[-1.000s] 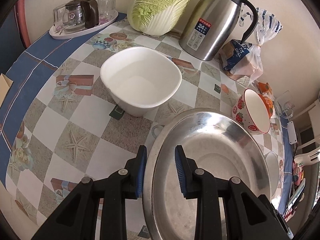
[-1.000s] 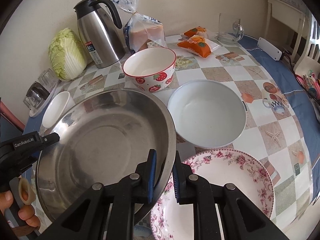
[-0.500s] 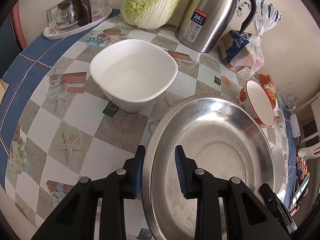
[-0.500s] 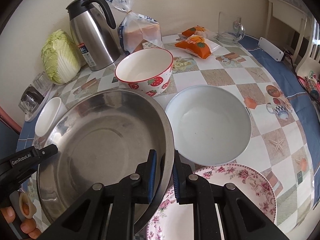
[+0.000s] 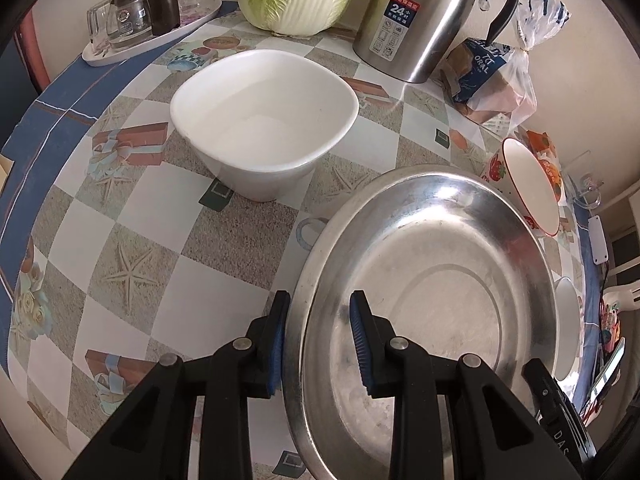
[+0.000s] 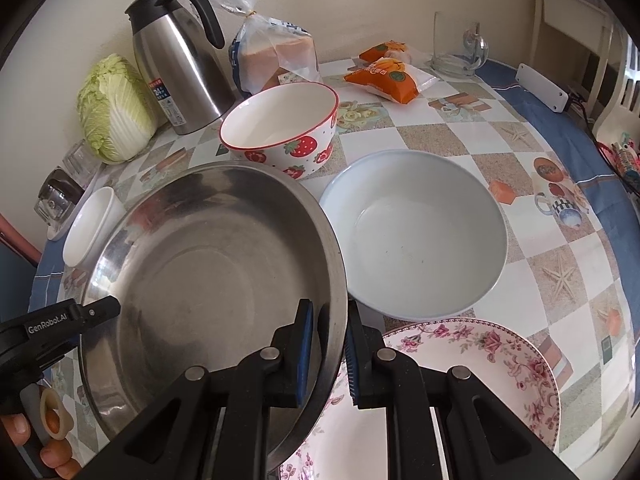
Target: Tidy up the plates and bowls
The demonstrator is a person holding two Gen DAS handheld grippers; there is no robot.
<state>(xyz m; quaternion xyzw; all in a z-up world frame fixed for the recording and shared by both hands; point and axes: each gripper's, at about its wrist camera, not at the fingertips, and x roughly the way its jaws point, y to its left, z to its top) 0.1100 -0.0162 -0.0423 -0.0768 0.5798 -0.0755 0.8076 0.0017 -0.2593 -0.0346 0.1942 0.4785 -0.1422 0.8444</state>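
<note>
I've got both tongs, left tongs (image 5: pixel 318 332) and right tongs (image 6: pixel 326 350), clamped on opposite rims of the steel basin (image 6: pixel 208 264), so it stays level above the counter (image 5: pixel 168 248).

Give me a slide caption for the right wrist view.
Right gripper clamps the steel basin rim beside a floral plate, pale blue bowl and strawberry bowl.

Left claw (image 5: pixel 320 336) and right claw (image 6: pixel 326 354) each clamped, fingers part-spread

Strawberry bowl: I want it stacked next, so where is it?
In the right wrist view, the strawberry bowl sits behind the steel basin, before the kettle.
</note>
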